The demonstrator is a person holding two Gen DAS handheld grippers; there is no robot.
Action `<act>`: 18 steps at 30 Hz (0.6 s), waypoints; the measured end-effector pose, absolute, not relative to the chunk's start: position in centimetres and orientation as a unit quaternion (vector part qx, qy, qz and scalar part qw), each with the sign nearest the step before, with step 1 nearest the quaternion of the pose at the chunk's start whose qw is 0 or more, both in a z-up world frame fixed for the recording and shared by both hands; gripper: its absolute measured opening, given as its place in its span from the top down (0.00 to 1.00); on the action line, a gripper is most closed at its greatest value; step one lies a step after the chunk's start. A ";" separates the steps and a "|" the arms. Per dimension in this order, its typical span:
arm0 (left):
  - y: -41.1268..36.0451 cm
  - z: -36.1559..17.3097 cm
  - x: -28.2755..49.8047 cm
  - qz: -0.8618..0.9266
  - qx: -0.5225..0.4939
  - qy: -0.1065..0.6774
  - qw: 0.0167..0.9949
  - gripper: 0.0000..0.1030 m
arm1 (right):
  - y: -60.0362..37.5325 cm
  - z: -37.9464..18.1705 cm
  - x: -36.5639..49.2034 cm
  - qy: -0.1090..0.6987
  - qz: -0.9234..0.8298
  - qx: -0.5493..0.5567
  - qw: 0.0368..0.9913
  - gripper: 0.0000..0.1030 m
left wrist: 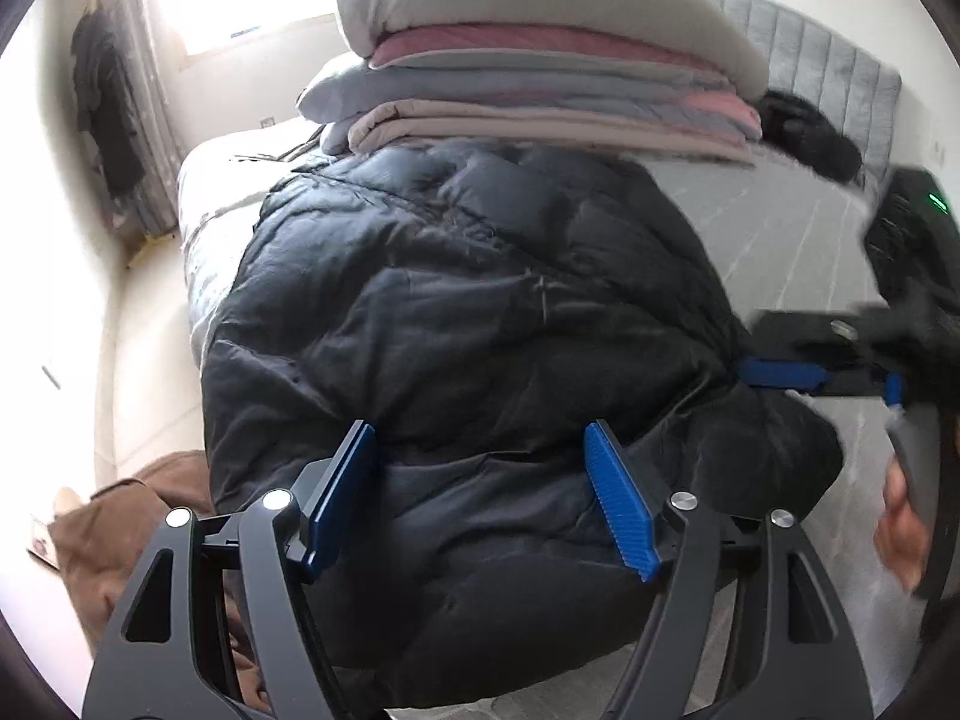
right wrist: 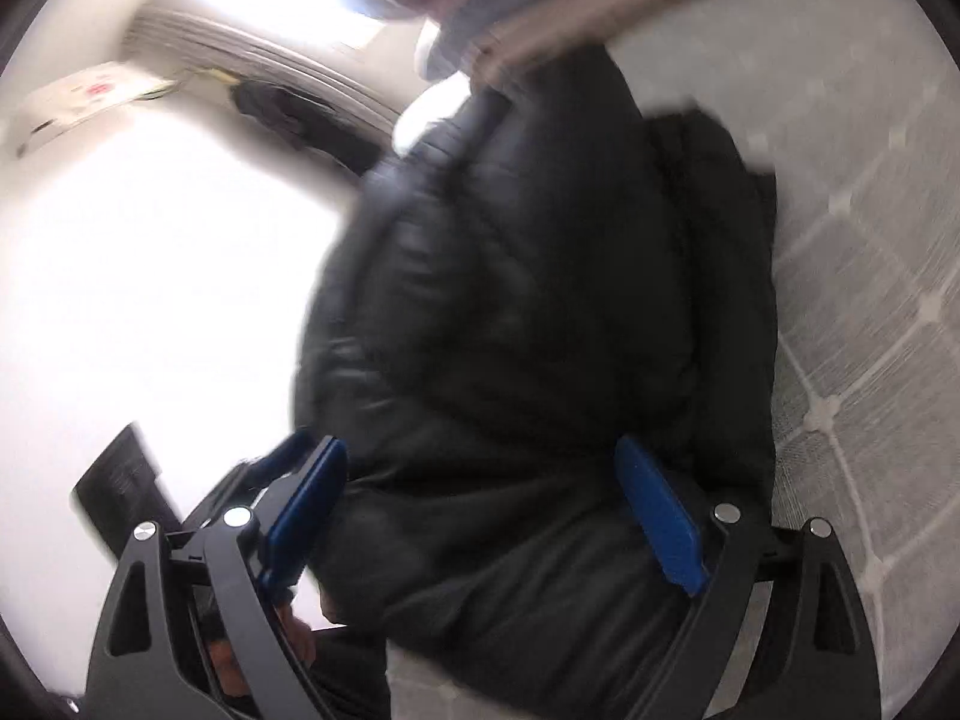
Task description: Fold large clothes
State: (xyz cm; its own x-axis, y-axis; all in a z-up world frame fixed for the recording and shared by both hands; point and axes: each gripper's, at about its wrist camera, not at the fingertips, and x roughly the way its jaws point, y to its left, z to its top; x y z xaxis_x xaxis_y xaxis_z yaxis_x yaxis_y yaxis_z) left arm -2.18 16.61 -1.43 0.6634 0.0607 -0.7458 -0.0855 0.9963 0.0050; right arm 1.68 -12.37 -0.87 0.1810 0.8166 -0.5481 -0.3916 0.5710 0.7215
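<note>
While spread wide, left gripper [left wrist: 480, 498] with both blue pads [left wrist: 618, 510] clear of the cloth, nothing pinched between them; black puffer jacket [left wrist: 468, 312] filling the gap and lying beyond the fingertips. Angled steeply down toward the jacket's near edge, black finger frames rising from the bottom of the left wrist view. Right gripper [right wrist: 486, 516] likewise spread wide, pads not pressing on anything, jacket bulk [right wrist: 540, 312] between and past its fingers; right wrist view blurred, so contact with the fabric cannot be told. Same gripper seen from the left wrist view at the jacket's right side [left wrist: 840, 360], one blue pad pointing at the fabric, whether touching unclear; a bare hand [left wrist: 900, 528] blurred just below it at the frame's edge. Jacket bunched in a rounded heap on the grey quilted bed [left wrist: 780, 252], hanging over its near edge. Behind the jacket, touching its far side, a stack of folded blankets [left wrist: 540, 60] in grey, pink and beige. Left of the jacket, lower down, a brown garment [left wrist: 120, 528].
</note>
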 end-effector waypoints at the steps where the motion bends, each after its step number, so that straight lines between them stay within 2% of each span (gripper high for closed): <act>1: 16.8 -1.0 -2.3 0.041 -0.021 0.400 0.915 0.33 | -12.7 -0.1 0.7 0.482 0.393 0.196 0.758 0.14; 5: 16.5 0.7 -2.9 0.048 -0.020 0.368 0.928 0.33 | -13.7 1.2 -2.7 0.453 0.346 0.139 0.810 0.11; 10: 15.1 2.2 -3.7 0.051 0.003 0.330 0.943 0.25 | -14.5 1.4 -5.3 0.424 0.316 0.095 0.844 0.11; 14: 14.2 2.8 -3.8 0.059 0.015 0.315 0.947 0.25 | -14.5 1.7 -6.0 0.390 0.312 0.080 0.863 0.09; 15: 14.1 2.8 -3.8 0.061 0.017 0.313 0.948 0.25 | -14.3 1.8 -5.7 0.388 0.313 0.081 0.863 0.07; 18: 13.7 2.9 -3.7 0.066 0.019 0.309 0.948 0.25 | -13.4 0.9 -4.2 0.417 0.316 0.076 0.849 0.07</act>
